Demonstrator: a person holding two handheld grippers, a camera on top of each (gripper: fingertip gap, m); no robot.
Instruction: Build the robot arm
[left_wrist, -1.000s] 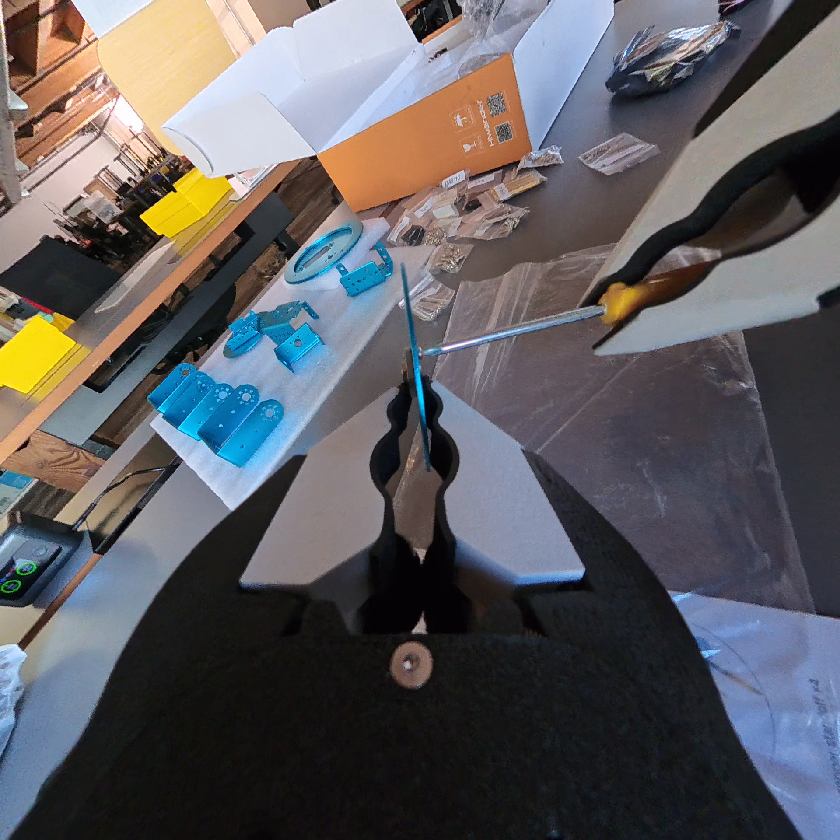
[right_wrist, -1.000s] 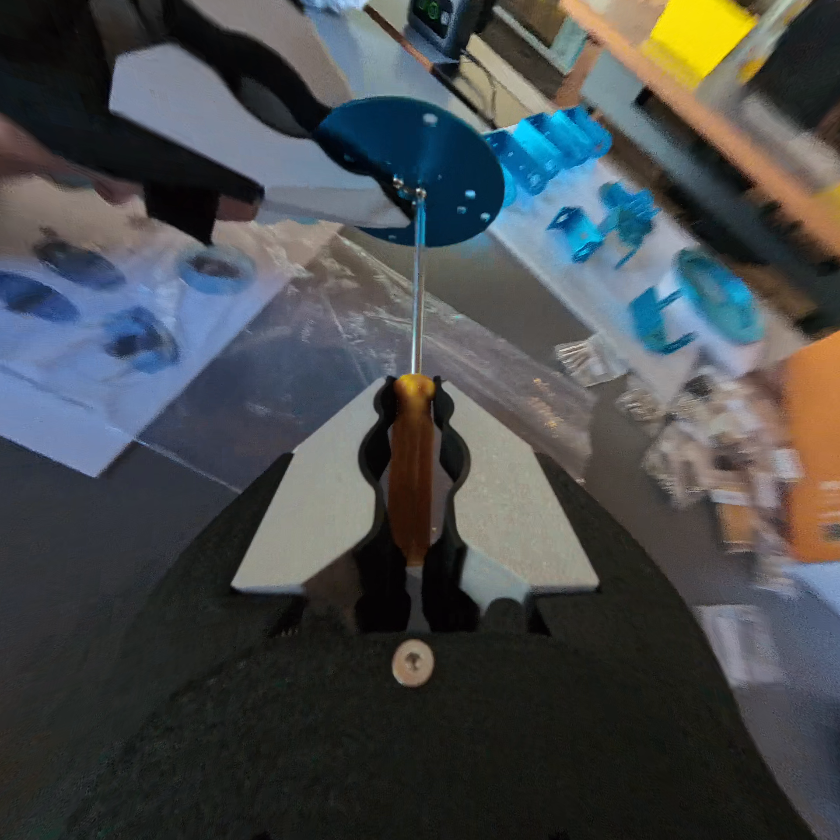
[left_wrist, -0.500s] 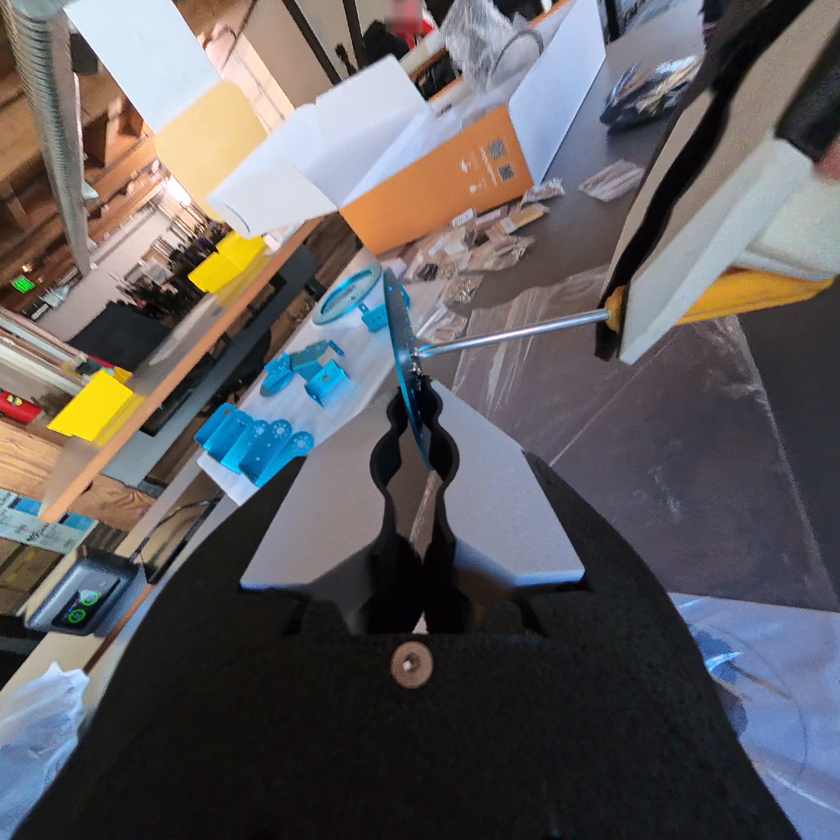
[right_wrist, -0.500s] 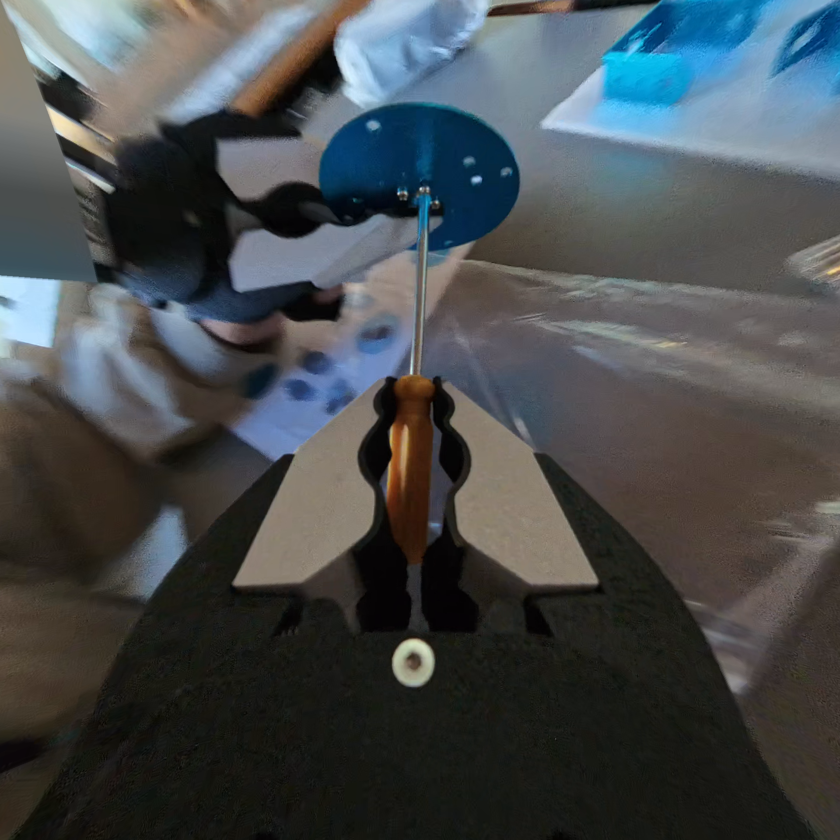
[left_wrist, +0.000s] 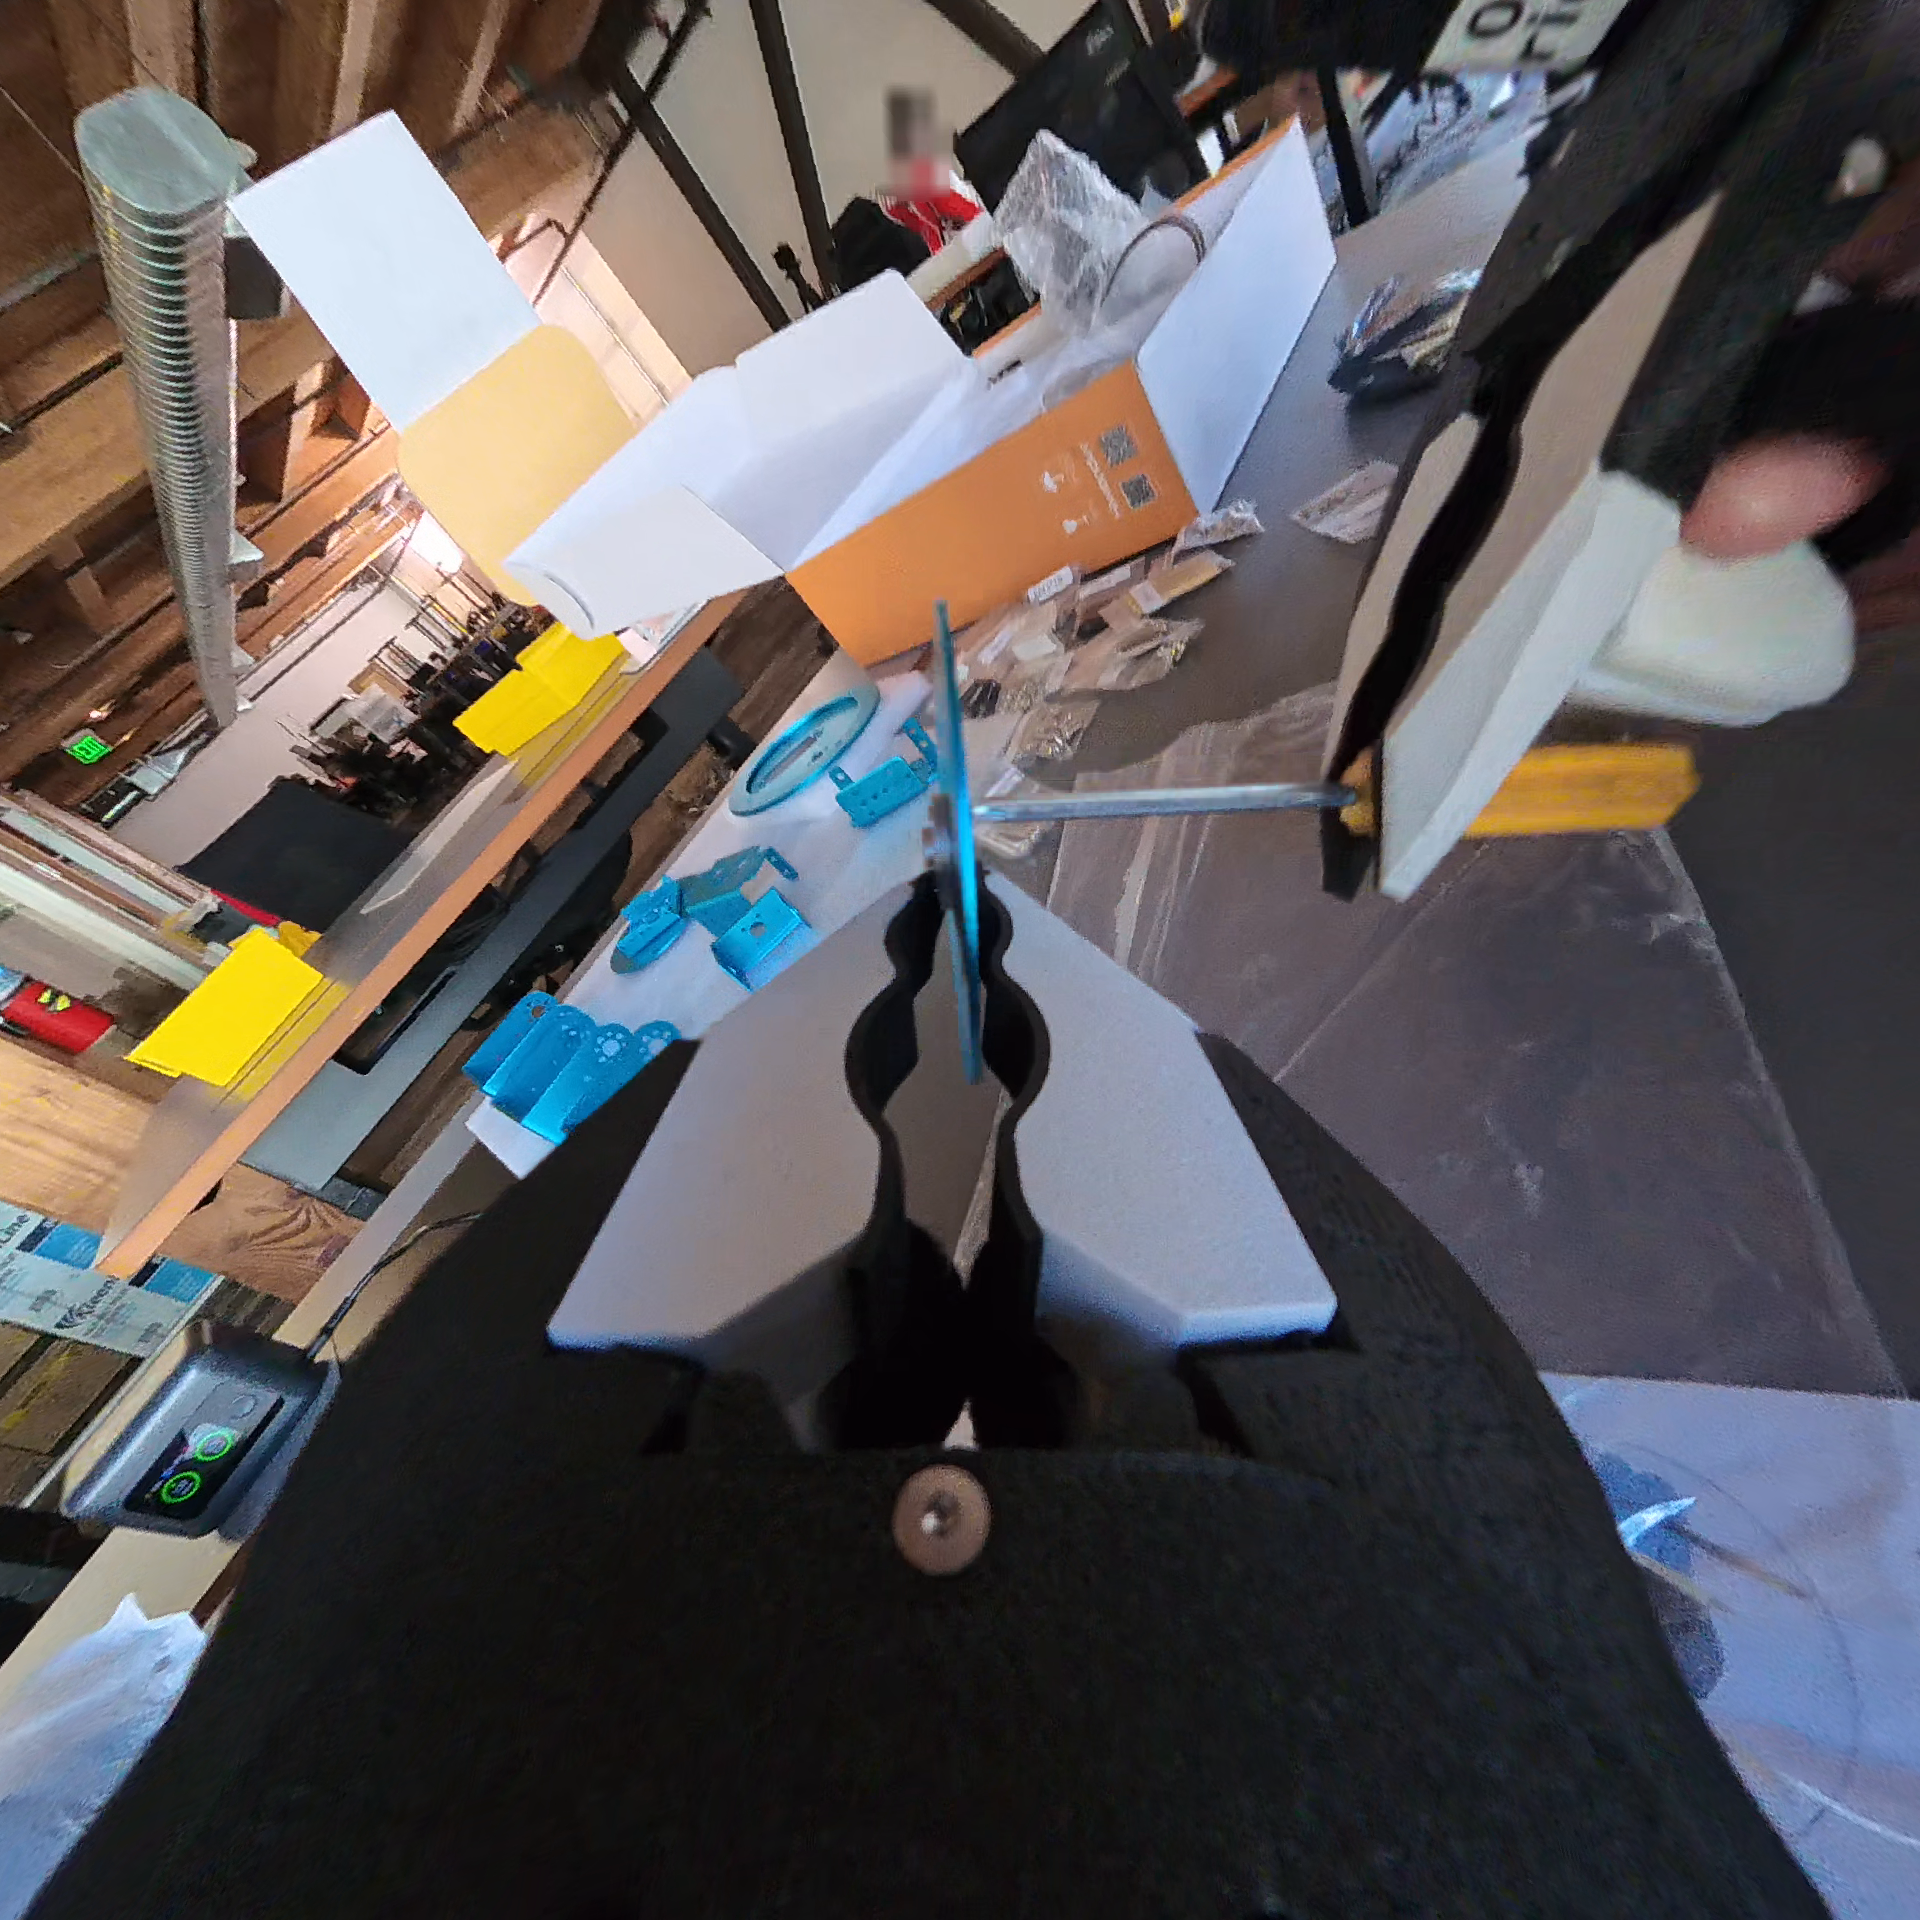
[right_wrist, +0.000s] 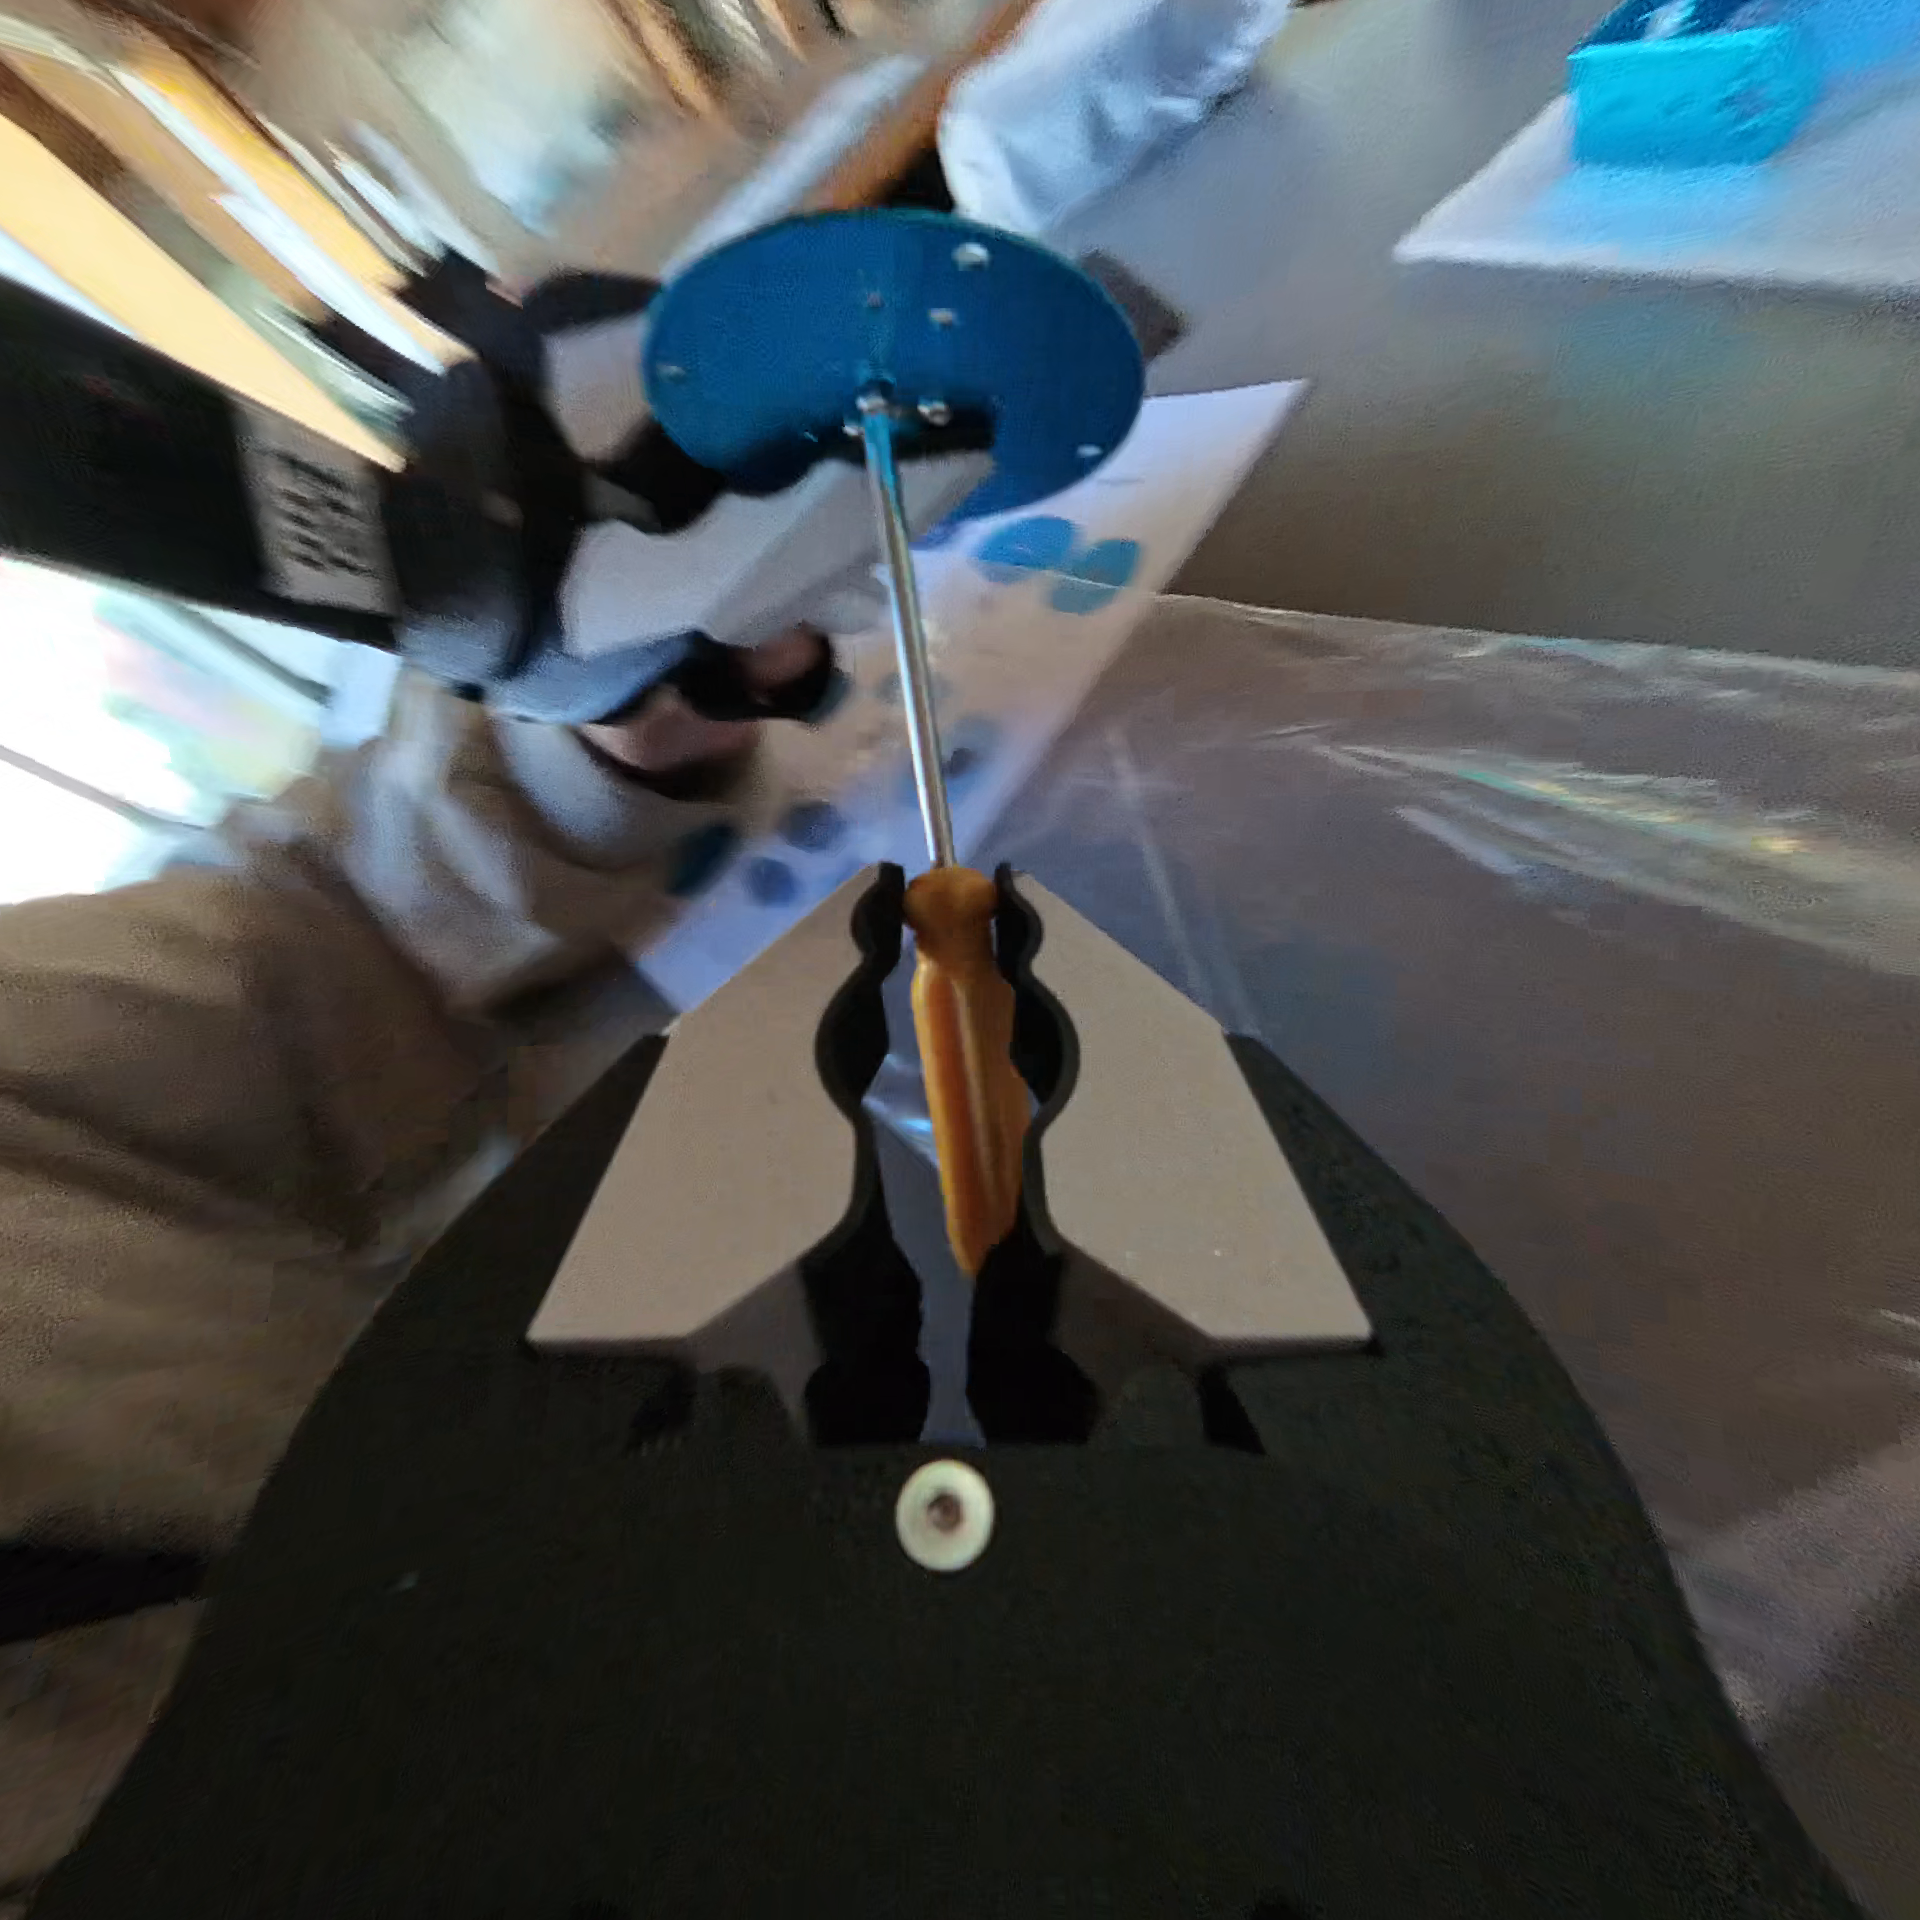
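Left gripper (left_wrist: 961, 940): jaws are clenching edge-on a thin blue metal disc (left_wrist: 958, 831); the disc is standing upright between the pads, its rim running from 6 to 12 o'clock in the left wrist view
Right gripper (right_wrist: 945, 883): jaws are clamping the amber handle of a screwdriver (right_wrist: 961, 1060); the grip is sitting at the front of the handle, the butt trailing back between the pads
Tool axis: in the right wrist view the long axis is running from the handle at 6 o'clock toward 12 o'clock, leaning slightly to 11; the steel shaft (right_wrist: 909, 644) is pointing away from the camera, and its tip is meeting the disc face (right_wrist: 894, 343) beside small screw heads near the centre
Cross view: in the left wrist view the shaft (left_wrist: 1153, 802) is lying nearly level, coming from 3 o'clock, square to the disc
Handling, disc: judged light, stiff and slippery at the edge; a rim pinch is likely to let it pivot under pressure from the tip
Handling, screwdriver: judged light and rigid, with a smooth fluted handle; a mid-handle hold is resisting twist best
Beyond, 10 o'clock: blue brackets (left_wrist: 582, 1049) are lying on a white foam sheet (left_wrist: 831, 862)
Farther, 12 o'clock: small parts bags (left_wrist: 1101, 634) are lying before an open orange box (left_wrist: 997, 520)
Surface: all are sitting on a grey table (left_wrist: 1558, 1091)
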